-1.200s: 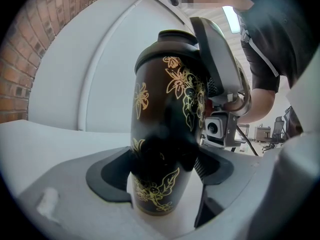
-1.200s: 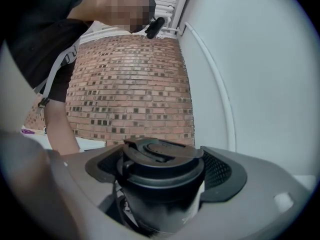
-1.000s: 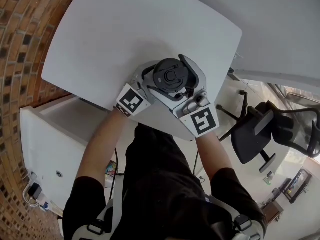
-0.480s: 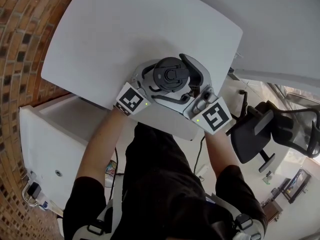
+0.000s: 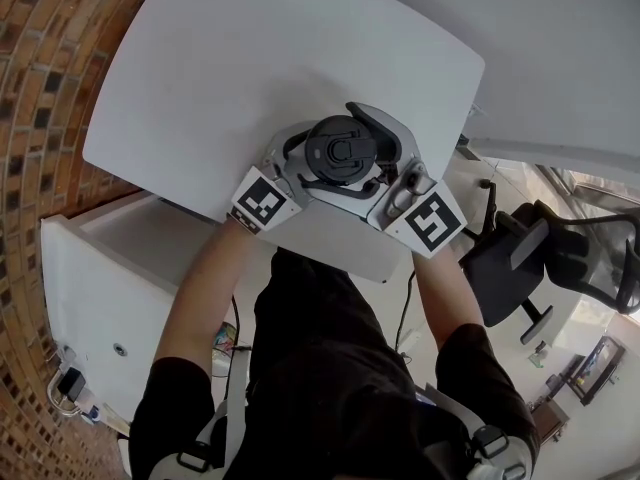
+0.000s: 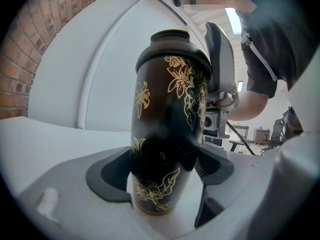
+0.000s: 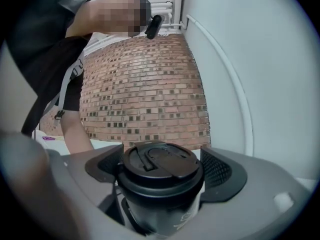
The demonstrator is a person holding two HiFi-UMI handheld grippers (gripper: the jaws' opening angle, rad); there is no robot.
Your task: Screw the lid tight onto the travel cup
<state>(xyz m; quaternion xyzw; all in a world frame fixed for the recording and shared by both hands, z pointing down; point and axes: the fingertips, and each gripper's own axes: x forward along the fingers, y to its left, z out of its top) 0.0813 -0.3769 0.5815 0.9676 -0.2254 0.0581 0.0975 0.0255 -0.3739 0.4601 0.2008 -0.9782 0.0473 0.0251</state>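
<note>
Near the middle of the head view, on the white desk (image 5: 250, 68), the left tool (image 6: 162, 176) is clamping the floral travel cup (image 6: 167, 99) low down while the right tool (image 7: 162, 173) is closing its jaws around the black lid (image 7: 159, 160), where an uneven bite is risking slipping or cross-threading.

A travel cup (image 5: 338, 171) stood near the desk's (image 5: 250, 58) front edge, its black lid (image 5: 342, 148) facing up. The left gripper (image 5: 296, 150) clasped it from the left. The right gripper's (image 5: 383, 158) fingers were closing around the lid.
</note>
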